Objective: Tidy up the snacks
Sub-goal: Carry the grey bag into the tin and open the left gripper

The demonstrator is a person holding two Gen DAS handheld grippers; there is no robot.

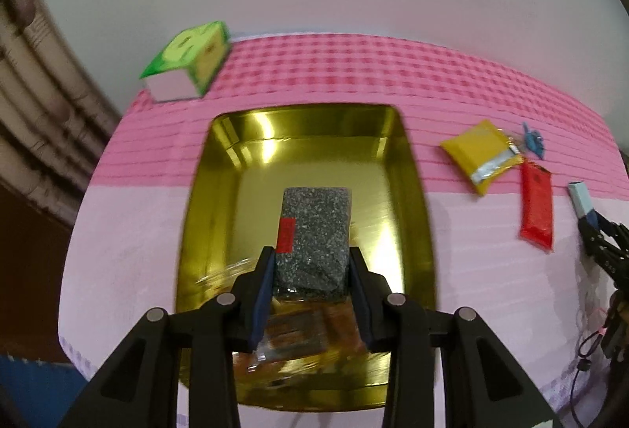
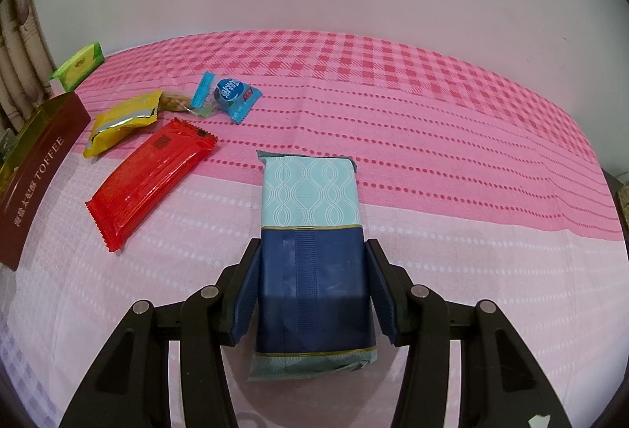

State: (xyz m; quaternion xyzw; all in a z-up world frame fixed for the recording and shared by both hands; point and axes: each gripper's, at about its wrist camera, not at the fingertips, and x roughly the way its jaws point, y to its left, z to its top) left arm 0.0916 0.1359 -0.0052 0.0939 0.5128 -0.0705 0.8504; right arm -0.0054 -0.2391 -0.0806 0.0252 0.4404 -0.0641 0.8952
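My left gripper (image 1: 313, 261) is shut on a grey speckled packet (image 1: 316, 227) with a red label and holds it above the gold tray (image 1: 409, 200). A clear-wrapped brown snack (image 1: 295, 333) lies in the tray under the fingers. My right gripper (image 2: 313, 245) is shut on a dark blue and teal packet (image 2: 310, 200) low over the pink tablecloth. It also shows in the left wrist view at the right edge, as right gripper (image 1: 593, 227) with the teal packet end (image 1: 578, 196). The tray's brown "TOFFEE" side (image 2: 39, 168) is at the far left of the right wrist view.
On the cloth between the tray and my right gripper lie a red packet (image 2: 149, 172), an opened yellow packet (image 2: 122, 121) and a blue wrapped candy (image 2: 232, 96). A green box (image 1: 188, 62) stands at the table's back left corner. A plain wall runs behind the table.
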